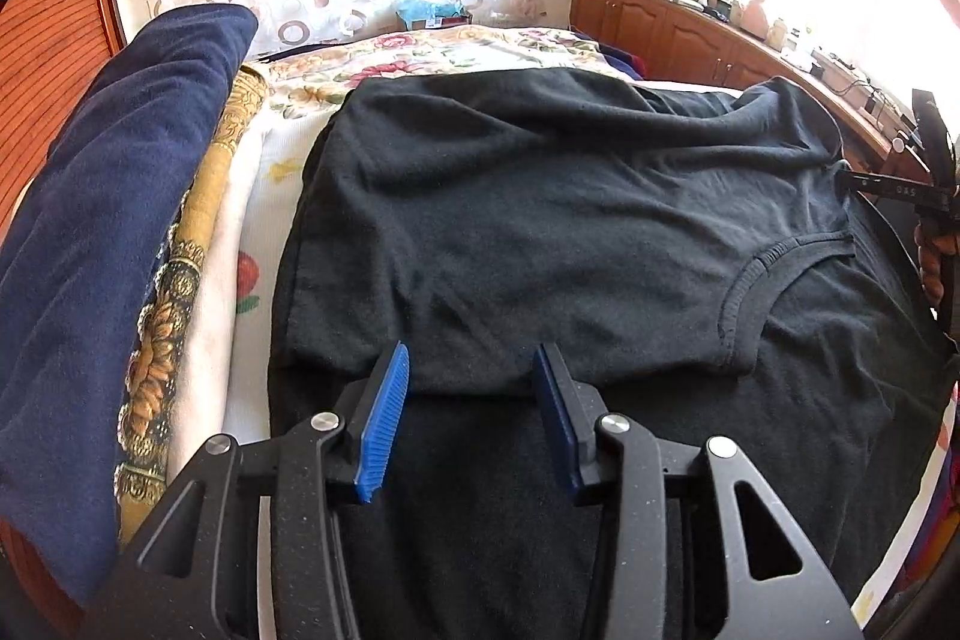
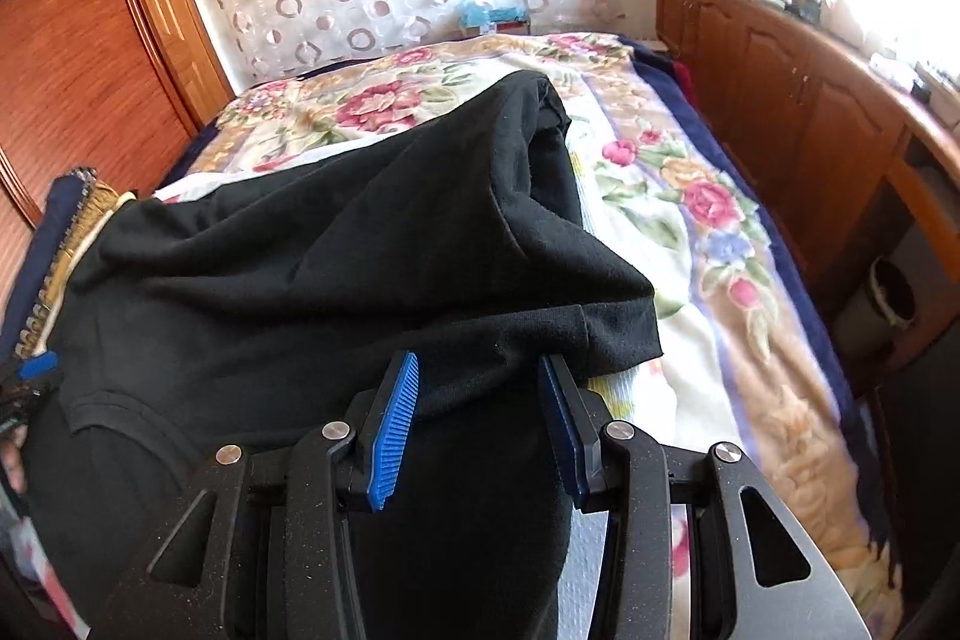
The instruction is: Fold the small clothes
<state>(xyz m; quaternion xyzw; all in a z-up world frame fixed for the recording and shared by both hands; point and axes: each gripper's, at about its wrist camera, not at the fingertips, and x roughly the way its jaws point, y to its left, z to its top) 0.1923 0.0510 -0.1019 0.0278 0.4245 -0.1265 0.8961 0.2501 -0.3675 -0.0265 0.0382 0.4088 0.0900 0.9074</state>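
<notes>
A black T-shirt (image 1: pixel 540 220) lies spread over a flowered bedspread (image 1: pixel 456 52) and fills the middle of the left wrist view, its ribbed neck opening (image 1: pixel 774 280) at centre right. One layer is folded over another; the folded edge runs across the lower middle of the frame.

The left gripper (image 1: pixel 474 382) sits at the bottom centre with its blue pads apart. The folded edge lies in the gap, but whether the pads press on the cloth cannot be told, since the fingertips overlap dark fabric.

In the right wrist view the right gripper (image 2: pixel 480 388) is also at bottom centre, jaws parted. The shirt's hem bunches just above and between the pads (image 2: pixel 396 418); a grip cannot be made out there either. The cloth rises in a hump (image 2: pixel 372 220) that hides the bed behind it.

At the left edge of the left view, a navy blanket (image 1: pixel 120 220) and a gold patterned cloth (image 1: pixel 180 316) are cut off by the frame. The wooden cabinets (image 2: pixel 780 88) at upper right are washed out by window glare.
</notes>
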